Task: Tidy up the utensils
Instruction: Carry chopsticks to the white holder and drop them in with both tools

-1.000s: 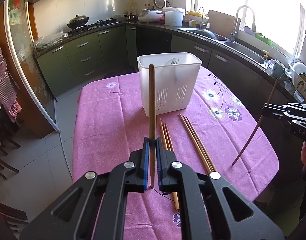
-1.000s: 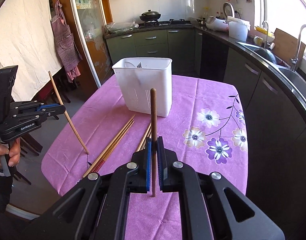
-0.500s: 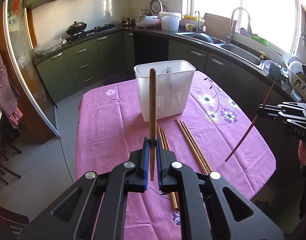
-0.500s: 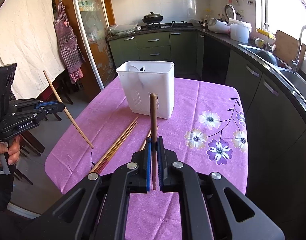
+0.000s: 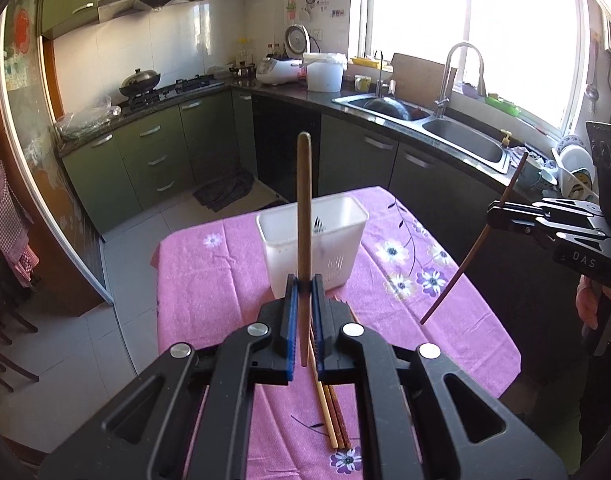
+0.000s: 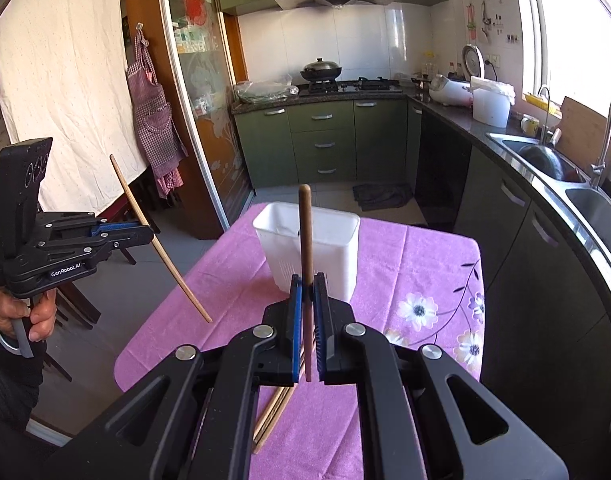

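Wok [image 5: 139,80] on stove, rice cooker [image 5: 275,70], apron [image 6: 153,120] by door.

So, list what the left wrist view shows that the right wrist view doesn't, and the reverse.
Only the left wrist view: the right gripper seen side-on, its chopstick slanting down. Only the right wrist view: the left gripper side-on with a paler chopstick, plus a checked apron. Both: the white utensil holder, loose chopsticks on the pink tablecloth, and the sink.

Pink-purple tablecloth [image 5: 225,280] with white and purple flower prints, plain white plastic utensil bin [image 5: 281,256], brown wooden chopsticks [image 5: 333,420] on it, olive-green kitchen cabinets [image 6: 325,140], and a red-and-white checked apron [image 6: 153,112].
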Action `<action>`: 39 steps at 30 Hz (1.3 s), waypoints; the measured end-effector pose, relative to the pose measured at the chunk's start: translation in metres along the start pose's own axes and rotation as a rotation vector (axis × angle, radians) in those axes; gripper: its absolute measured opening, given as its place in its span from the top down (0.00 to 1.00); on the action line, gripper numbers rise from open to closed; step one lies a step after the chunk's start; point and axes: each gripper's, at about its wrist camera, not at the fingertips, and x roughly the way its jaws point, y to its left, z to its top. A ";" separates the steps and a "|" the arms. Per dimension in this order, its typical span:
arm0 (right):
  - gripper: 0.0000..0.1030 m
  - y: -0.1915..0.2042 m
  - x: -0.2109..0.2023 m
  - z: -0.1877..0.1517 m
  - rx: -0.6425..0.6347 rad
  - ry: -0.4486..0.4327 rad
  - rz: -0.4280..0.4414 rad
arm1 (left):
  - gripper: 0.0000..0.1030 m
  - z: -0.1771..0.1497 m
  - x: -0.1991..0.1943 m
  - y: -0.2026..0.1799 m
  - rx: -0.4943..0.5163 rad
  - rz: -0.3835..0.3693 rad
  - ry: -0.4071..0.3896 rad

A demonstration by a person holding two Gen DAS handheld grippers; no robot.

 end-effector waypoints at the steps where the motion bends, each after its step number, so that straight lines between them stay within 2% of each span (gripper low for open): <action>1: 0.94 0.000 -0.004 0.010 -0.002 -0.018 0.002 | 0.93 0.011 -0.005 -0.001 0.008 0.003 -0.021; 6: 0.94 -0.003 -0.014 0.063 0.002 -0.107 -0.015 | 0.93 0.063 -0.020 0.001 0.001 0.014 -0.135; 10: 0.94 -0.011 0.000 0.098 0.028 -0.154 -0.026 | 0.93 0.094 -0.007 0.003 -0.016 0.035 -0.202; 15: 0.94 -0.016 0.037 0.124 0.043 -0.177 -0.049 | 0.93 0.112 0.038 0.010 -0.047 0.055 -0.198; 18: 0.94 -0.016 0.064 0.130 0.034 -0.171 -0.069 | 0.93 0.108 0.066 0.012 -0.051 0.077 -0.179; 23: 0.94 -0.024 0.108 0.123 0.041 -0.115 -0.064 | 0.93 0.090 0.107 0.015 -0.061 0.066 -0.089; 29: 0.93 -0.033 0.141 0.101 0.053 -0.043 -0.055 | 0.93 0.067 0.125 0.018 -0.061 0.052 -0.023; 33: 0.93 -0.032 0.140 0.094 0.057 -0.035 -0.042 | 0.93 0.062 0.122 0.019 -0.064 0.054 -0.015; 37: 0.93 -0.027 0.121 0.091 0.049 -0.055 -0.043 | 0.93 0.060 0.113 0.020 -0.060 0.063 -0.024; 39: 0.93 -0.022 0.108 0.089 0.044 -0.064 -0.037 | 0.90 0.057 0.107 0.018 -0.051 0.060 -0.024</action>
